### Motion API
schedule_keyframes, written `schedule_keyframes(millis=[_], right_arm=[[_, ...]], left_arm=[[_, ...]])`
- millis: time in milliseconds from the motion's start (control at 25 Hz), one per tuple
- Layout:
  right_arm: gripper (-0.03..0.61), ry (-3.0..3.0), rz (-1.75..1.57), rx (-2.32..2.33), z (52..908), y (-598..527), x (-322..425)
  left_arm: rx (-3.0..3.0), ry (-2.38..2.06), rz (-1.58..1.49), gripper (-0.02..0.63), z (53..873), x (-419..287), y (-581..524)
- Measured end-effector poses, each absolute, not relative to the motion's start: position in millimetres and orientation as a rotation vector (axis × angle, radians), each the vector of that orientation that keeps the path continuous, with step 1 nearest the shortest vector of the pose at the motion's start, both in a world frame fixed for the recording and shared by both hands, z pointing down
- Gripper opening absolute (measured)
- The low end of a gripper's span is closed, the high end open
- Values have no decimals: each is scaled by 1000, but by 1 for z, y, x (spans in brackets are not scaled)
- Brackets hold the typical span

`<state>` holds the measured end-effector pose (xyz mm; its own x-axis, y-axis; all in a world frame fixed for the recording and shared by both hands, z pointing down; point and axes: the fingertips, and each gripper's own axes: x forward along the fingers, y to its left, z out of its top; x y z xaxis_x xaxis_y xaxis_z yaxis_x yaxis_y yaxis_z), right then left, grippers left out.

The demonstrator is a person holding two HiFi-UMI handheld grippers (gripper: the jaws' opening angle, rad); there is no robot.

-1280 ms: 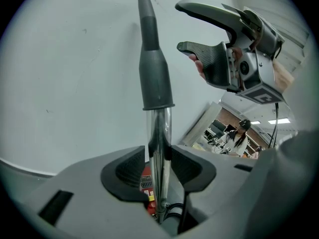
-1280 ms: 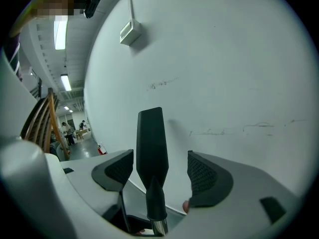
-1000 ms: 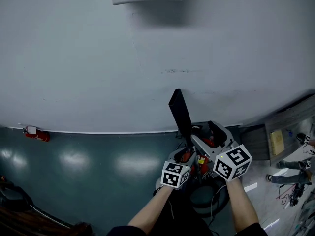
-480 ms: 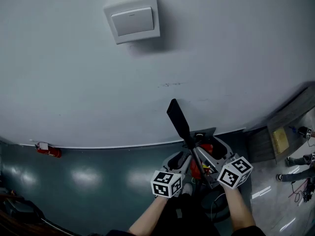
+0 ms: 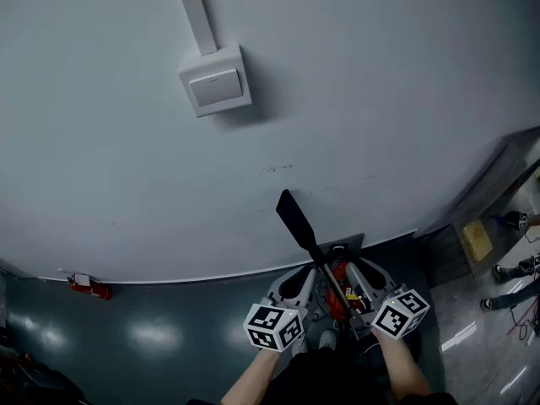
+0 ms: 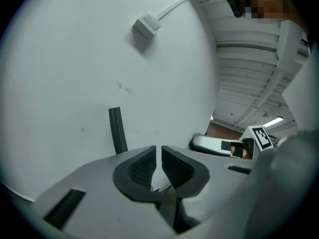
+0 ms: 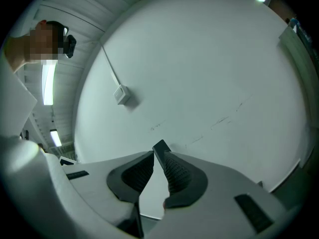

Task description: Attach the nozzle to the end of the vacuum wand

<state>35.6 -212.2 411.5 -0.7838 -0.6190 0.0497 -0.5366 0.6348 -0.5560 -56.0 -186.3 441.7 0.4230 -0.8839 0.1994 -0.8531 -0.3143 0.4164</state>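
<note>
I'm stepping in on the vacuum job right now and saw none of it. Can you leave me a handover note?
Left gripper: jaws have just been closing, now nearly together, nothing between them.
Right gripper: the same, empty.
Nozzle: stands up in front of the wall, between the grippers, seemingly on the end of the wand. Neither gripper holds it.
Done: nozzle looks attached.
Left: check that it is fully seated; the pictures cannot show that.
</note>
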Motion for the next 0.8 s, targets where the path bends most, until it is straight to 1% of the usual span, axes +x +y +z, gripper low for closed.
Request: schedule_keyframes(millis=[160, 400, 800], right_arm=[[62, 2660, -868, -961, 407, -208, 42], [21, 2625, -872, -975, 403, -210, 43], [20, 2622, -881, -959, 404, -211, 40]], left_arm=[[2246, -1468, -127, 6, 424, -55, -185], [2271, -1472, -147, 5, 410, -56, -187], [2283, -1484, -152, 5, 404, -54, -187]])
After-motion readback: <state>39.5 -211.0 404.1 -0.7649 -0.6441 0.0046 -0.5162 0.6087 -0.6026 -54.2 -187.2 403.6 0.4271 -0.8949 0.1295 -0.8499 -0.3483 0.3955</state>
